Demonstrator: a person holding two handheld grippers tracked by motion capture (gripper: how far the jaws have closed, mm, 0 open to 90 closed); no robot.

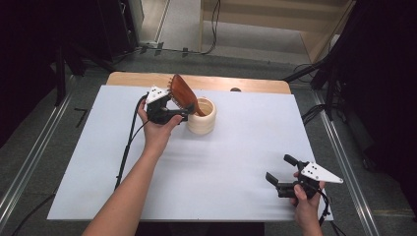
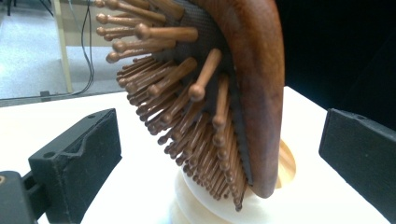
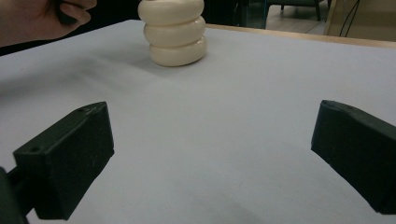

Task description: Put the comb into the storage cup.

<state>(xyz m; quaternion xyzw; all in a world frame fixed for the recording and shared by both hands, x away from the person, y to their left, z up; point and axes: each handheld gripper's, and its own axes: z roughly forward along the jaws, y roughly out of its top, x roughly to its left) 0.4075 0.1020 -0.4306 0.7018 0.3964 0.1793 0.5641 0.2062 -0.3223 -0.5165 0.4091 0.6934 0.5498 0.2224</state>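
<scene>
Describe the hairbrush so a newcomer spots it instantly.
On the white table sheet, toward the far edge, stands a cream ribbed holder. The hairbrush leans in it, handle down: reddish-brown wooden paddle, wooden pins, the only dark wood thing there.

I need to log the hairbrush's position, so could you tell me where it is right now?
In the high view the hairbrush stands handle-down in the cream holder at the table's far left-centre, between the open jaws of the left gripper.

No text, label, brand, number or sign can be read anywhere in these views: none on the things between or beyond the fingers, and none on the surfaces around them.
</scene>
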